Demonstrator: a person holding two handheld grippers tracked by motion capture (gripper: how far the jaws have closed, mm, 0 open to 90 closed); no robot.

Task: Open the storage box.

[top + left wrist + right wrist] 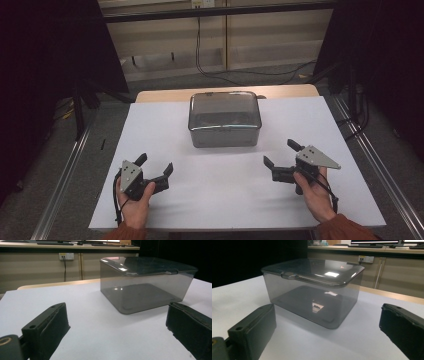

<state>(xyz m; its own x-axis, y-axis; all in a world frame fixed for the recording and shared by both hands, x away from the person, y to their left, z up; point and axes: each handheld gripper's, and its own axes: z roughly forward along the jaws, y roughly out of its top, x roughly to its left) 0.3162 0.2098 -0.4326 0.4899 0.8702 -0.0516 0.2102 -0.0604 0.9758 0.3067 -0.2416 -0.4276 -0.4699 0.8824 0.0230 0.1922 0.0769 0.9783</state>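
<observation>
One thing on the table: a smoky see-through box (225,120) with its lid (224,107) on, sitting toward the far middle, well apart from both your grippers. Nothing lies between the box and either gripper. Inside the box you can make out its dark floor and reflections (whether anything lies in it, you cannot tell from here).

Surface: a white sheet (235,195) covers the tabletop; a strip of bare wood (165,95) shows at the far edge. Metal rails (65,175) run along both sides on the grey floor. Beyond the table, a pale wall with a black cable (200,60) hanging down; a wall socket (66,256) shows in the left gripper view. Dark curtains to both sides.

Your left gripper (155,165) sits low near the front left of the sheet, jaws spread wide, holding nothing, pointed toward the box. Your right gripper (281,154) mirrors it at the front right, jaws likewise wide apart and empty. In each gripper view the box (312,295) stands ahead between the two jaws, untouched.
</observation>
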